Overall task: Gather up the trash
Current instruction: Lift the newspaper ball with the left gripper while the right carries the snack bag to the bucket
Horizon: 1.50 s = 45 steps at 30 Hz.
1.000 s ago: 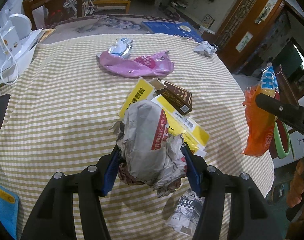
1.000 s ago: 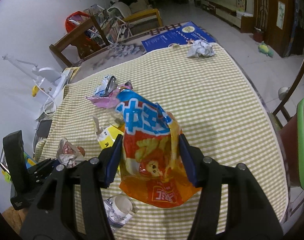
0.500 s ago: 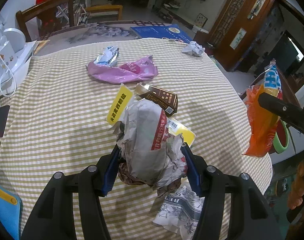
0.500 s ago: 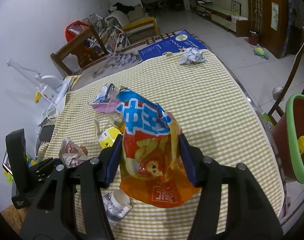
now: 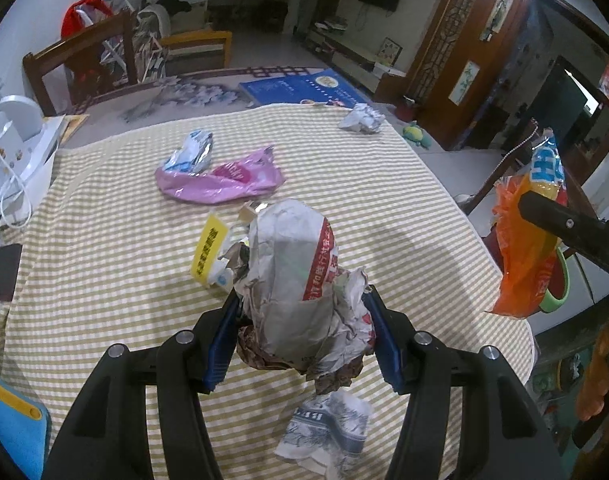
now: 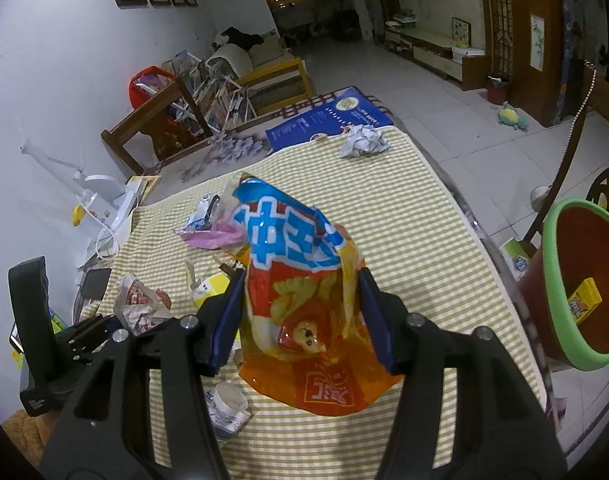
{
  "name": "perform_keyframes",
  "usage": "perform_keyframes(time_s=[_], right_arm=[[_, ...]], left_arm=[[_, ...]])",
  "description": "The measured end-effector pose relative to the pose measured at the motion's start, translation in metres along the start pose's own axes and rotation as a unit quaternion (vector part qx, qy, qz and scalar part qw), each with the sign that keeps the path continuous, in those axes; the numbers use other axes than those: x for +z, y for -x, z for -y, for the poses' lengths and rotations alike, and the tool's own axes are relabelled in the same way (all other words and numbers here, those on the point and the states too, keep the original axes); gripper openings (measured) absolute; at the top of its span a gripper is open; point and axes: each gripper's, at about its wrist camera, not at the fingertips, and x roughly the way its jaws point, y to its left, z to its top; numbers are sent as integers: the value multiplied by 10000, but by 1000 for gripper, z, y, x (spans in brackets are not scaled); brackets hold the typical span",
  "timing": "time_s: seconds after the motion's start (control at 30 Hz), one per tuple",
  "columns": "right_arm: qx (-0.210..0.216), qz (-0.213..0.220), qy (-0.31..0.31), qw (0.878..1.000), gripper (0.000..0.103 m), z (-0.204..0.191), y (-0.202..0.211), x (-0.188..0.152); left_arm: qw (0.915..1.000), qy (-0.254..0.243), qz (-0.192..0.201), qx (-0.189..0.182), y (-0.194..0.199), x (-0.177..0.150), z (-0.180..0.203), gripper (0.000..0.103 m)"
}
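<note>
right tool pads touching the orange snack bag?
Touching. In the right wrist view the right tool has both blue pads pressed against the sides of the orange snack bag, holding it above the checked tablecloth.

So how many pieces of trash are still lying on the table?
5: a paper ball at the far edge, a foil wrapper beside a pink bag, a yellow carton mid-table, and a paper cup at the near edge. The held trash may hide more.
</note>
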Motion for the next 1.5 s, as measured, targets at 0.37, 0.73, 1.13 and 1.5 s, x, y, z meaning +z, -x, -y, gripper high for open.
perform_keyframes(time_s=[0.37, 0.73, 1.13, 1.5], right_arm=[[-53, 165, -78, 9998, 54, 26, 17, 8], [102, 166, -258, 9995, 54, 65, 22, 19], [109, 244, -260, 9993, 54, 106, 31, 36], [156, 317, -378, 9987, 54, 148, 41, 46]], left_arm=[[9998, -96, 184, -7, 3, 18, 30, 56], [9987, -154, 479, -8, 10, 36, 71, 56], [9984, -257, 497, -103, -7, 52, 117, 56], [9981, -390, 473, -66, -20, 64, 161, 56]])
